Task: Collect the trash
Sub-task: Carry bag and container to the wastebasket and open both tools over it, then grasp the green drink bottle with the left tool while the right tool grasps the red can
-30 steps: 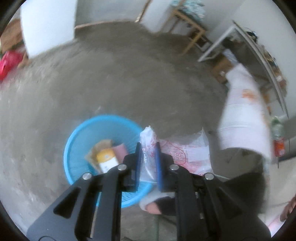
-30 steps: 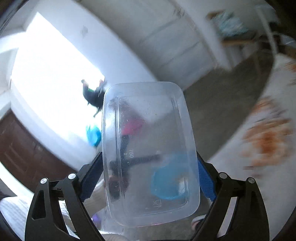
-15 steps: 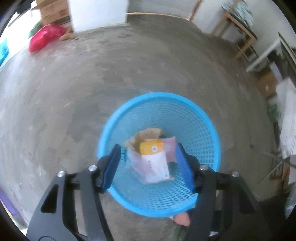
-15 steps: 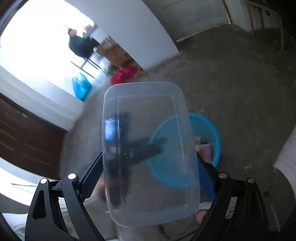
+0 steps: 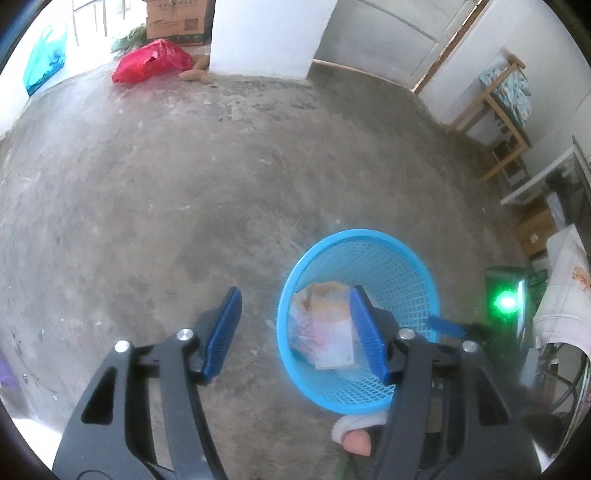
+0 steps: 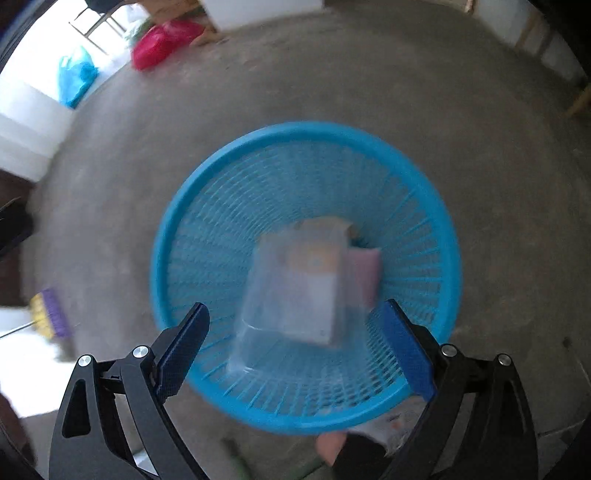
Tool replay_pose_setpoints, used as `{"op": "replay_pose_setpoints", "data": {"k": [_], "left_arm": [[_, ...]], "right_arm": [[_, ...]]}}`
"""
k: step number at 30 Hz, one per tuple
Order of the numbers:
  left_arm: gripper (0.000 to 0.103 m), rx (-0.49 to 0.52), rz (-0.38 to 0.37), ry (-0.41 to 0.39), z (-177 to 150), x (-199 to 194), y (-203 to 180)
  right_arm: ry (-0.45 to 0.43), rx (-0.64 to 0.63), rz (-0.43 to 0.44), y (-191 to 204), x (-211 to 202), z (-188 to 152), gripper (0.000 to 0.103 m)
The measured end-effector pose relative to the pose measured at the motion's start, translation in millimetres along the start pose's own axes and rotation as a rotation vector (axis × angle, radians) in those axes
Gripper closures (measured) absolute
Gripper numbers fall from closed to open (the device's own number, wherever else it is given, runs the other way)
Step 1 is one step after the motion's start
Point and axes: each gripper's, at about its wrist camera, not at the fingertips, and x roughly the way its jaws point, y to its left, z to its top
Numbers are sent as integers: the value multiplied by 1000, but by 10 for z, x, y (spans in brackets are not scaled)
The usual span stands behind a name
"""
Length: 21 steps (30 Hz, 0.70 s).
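A blue mesh waste basket [image 5: 399, 258] stands on the concrete floor; it fills the right wrist view [image 6: 207, 192]. Inside lie packets and wrappers [image 5: 325, 325]. A clear plastic container [image 6: 280, 302], blurred, is in the basket on top of the wrappers. My left gripper [image 5: 295, 332] is open and empty above the basket's left rim. My right gripper [image 6: 295, 350] is open and empty directly above the basket.
A red bag [image 5: 147, 61] and a cardboard box [image 5: 177, 16] lie by the far wall, with a blue bag [image 5: 44, 59] at far left. A wooden rack [image 5: 495, 110] and a cloth-covered table [image 5: 565, 291] stand at right. A purple brush [image 6: 51, 314] lies left.
My left gripper opened and dropped its plastic wrapper into the basket, then shifted left. My right gripper swung over the basket, opened and let go of the clear container.
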Motion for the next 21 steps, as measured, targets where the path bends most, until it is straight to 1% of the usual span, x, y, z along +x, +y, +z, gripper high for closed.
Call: {"op": "replay_pose_setpoints", "data": {"k": [1, 2, 3, 4, 5, 6, 7, 9, 10, 11, 12, 13, 14, 15, 16, 17, 18, 20, 21], "left_arm": [[46, 9, 4, -7, 2, -38, -14], [46, 17, 6, -16, 7, -78, -36], [46, 23, 5, -24, 2, -117, -66], [46, 32, 4, -37, 5, -158, -102], [46, 47, 1, -57, 28, -222, -160], [46, 59, -4, -70, 39, -270, -207], [46, 76, -14, -87, 66, -345, -290], [46, 110, -48, -115, 117, -497, -471], [46, 132, -65, -130, 143, -577, -580], [46, 164, -96, -154, 161, -695, -744], [46, 191, -123, -169, 163, -776, -875], [46, 230, -159, -189, 159, -885, -1057], [46, 284, -203, -206, 143, -991, -1268], [46, 327, -234, -214, 127, -1059, -1439], [45, 391, -275, -220, 101, -1142, -1689], [43, 445, -307, -217, 77, -1196, -1885], [43, 527, -365, -199, 45, -1254, -2193], [43, 672, -487, -149, -38, -1350, -2823], [40, 725, -534, -136, -73, -1393, -3061]], "right_arm": [[-48, -20, -37, 34, -75, 5, 12], [-75, -39, -65, 79, -147, 28, 12], [-97, -61, -85, 112, -277, 34, 12], [-109, -73, -85, 99, -418, 8, 12], [-124, -77, -76, 130, -537, 34, 12], [-144, -78, -54, 144, -742, 38, 12], [-155, -74, -30, 156, -890, 120, 12], [-182, -59, 24, 96, -1308, 88, 12], [-214, -37, 53, 78, -1649, 23, 12], [-244, -5, 54, 32, -1984, -58, 12], [-282, 42, 50, -33, -2388, -195, 12], [-304, 74, 68, -70, -2631, -242, 12], [-346, 122, 127, -200, -3001, -436, 12], [-390, 144, 175, -320, -3283, -600, 12], [-426, 162, 178, -422, -3491, -719, 10], [-473, 185, 153, -563, -3727, -902, 6], [-523, 200, 116, -745, -3994, -1141, 6], [-549, 253, 49, -1038, -4261, -1496, 6], [-567, 314, 12, -1279, -4417, -1768, 6]]}}
